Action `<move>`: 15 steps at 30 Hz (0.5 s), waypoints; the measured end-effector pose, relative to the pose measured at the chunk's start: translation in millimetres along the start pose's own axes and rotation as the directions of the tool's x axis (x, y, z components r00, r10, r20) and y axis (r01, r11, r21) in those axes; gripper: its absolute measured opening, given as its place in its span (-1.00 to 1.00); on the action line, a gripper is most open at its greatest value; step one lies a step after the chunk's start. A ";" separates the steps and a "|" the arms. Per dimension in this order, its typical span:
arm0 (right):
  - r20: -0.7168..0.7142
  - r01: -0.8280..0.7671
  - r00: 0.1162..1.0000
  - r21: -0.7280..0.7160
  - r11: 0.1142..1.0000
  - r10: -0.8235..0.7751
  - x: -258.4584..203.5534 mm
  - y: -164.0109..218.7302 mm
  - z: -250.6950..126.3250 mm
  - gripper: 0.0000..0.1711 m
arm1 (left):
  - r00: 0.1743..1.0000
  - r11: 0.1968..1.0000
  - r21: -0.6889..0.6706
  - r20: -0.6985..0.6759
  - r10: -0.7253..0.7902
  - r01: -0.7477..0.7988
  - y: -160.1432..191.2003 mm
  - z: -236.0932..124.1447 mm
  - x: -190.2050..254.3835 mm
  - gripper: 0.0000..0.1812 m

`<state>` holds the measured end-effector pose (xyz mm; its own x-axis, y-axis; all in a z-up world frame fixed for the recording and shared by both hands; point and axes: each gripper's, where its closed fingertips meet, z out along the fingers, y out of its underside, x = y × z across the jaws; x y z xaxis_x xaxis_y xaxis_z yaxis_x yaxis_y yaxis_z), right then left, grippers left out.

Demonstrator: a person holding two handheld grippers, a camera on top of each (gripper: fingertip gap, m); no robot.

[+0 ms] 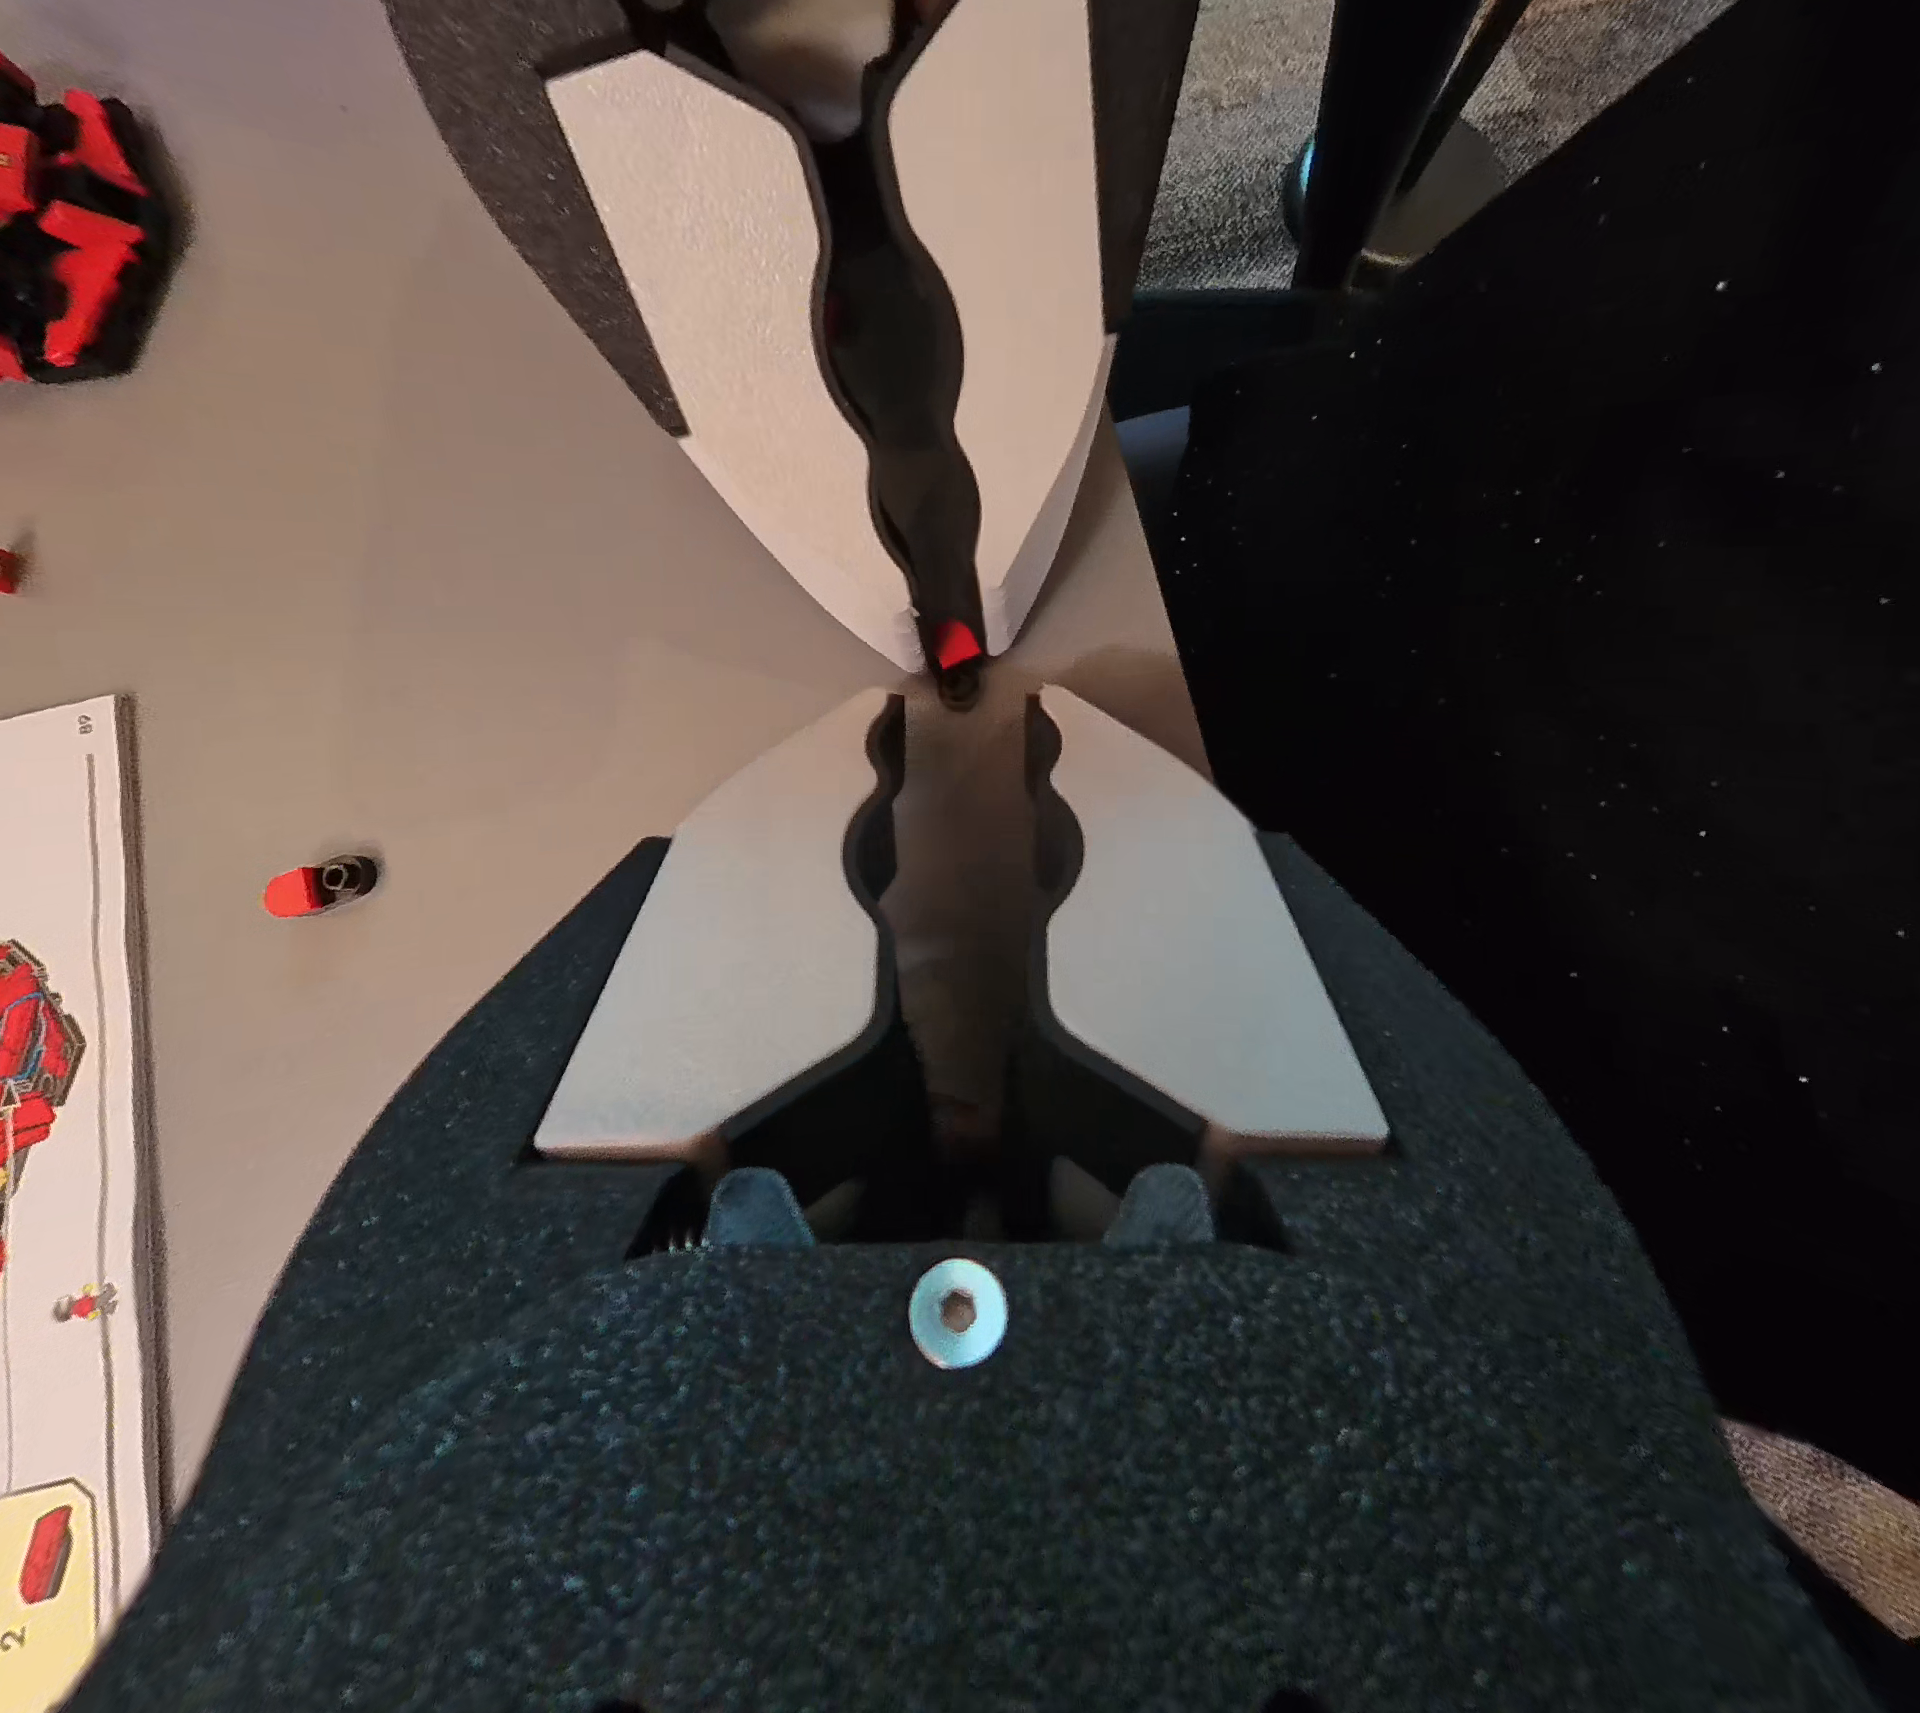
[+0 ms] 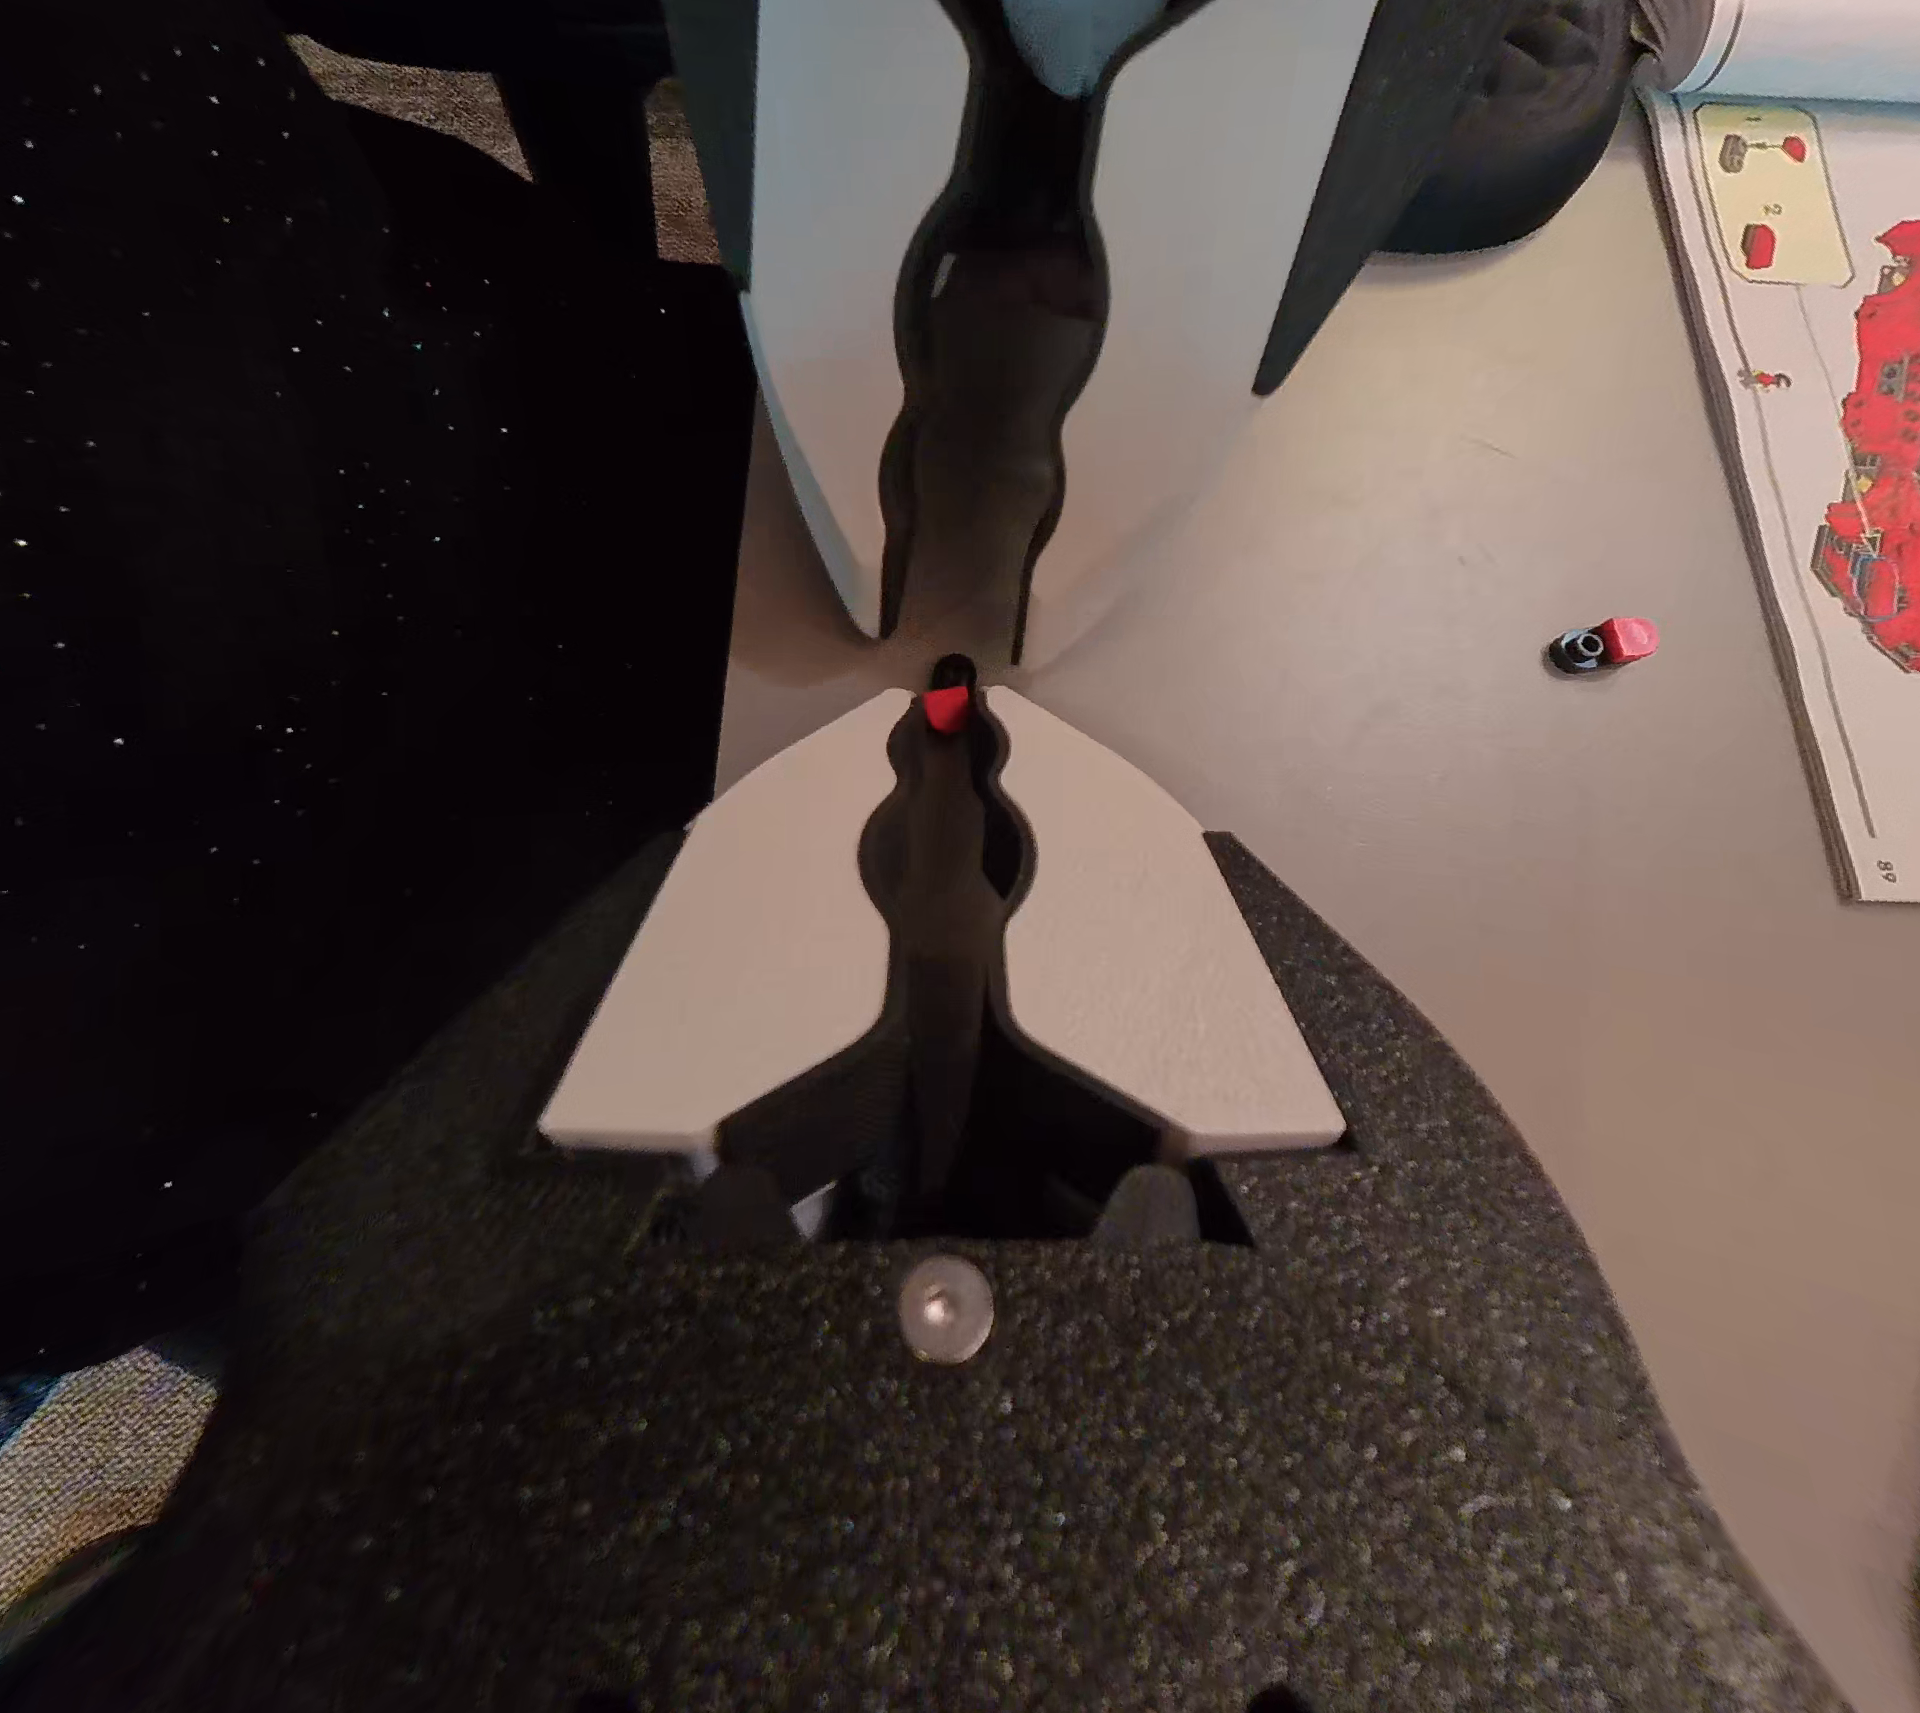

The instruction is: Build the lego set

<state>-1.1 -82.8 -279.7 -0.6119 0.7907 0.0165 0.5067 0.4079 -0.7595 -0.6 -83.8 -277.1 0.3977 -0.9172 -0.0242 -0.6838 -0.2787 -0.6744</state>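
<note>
My two grippers meet tip to tip over the edge of the grey table (image 1: 436, 541). My right gripper (image 2: 940, 709) is shut on a small red piece (image 2: 940, 713) with a black round piece (image 2: 951, 674) on its front end. In the left wrist view the right gripper (image 1: 951, 661) comes in from the top holding the red piece (image 1: 953, 643). My left gripper (image 1: 964, 713) is open, its fingertips either side of the black piece's end and just short of it. It also shows in the right wrist view (image 2: 951, 633).
A partly built red and black model (image 1: 62, 229) sits at the far left. A second red and black piece (image 1: 317, 884) (image 2: 1600, 645) lies beside the open instruction booklet (image 1: 62, 1144) (image 2: 1818, 468). Past the table edge are dark floor (image 1: 1558, 728) and black chair legs (image 1: 1351, 105).
</note>
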 end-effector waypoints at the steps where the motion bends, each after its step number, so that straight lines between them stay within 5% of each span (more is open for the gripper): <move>1: 0.005 -0.001 1.000 0.001 1.000 0.001 -0.3 0.0 0.1 -0.90 | 1.000 1.000 0.001 0.000 -0.008 0.008 -0.1 0.0 -0.7 -0.80; 15: -0.016 -0.056 0.998 -0.001 0.998 0.056 -2.7 -1.2 2.0 -0.90 | 1.000 1.000 -0.018 -0.019 -0.015 0.015 1.8 3.8 2.7 -0.92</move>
<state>-1.2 -86.3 -280.1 -0.5730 0.8194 -0.0152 0.5404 0.3637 -0.7588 1.6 -85.7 -281.1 0.3963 -0.9181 0.0000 -0.6889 -0.2974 -0.6610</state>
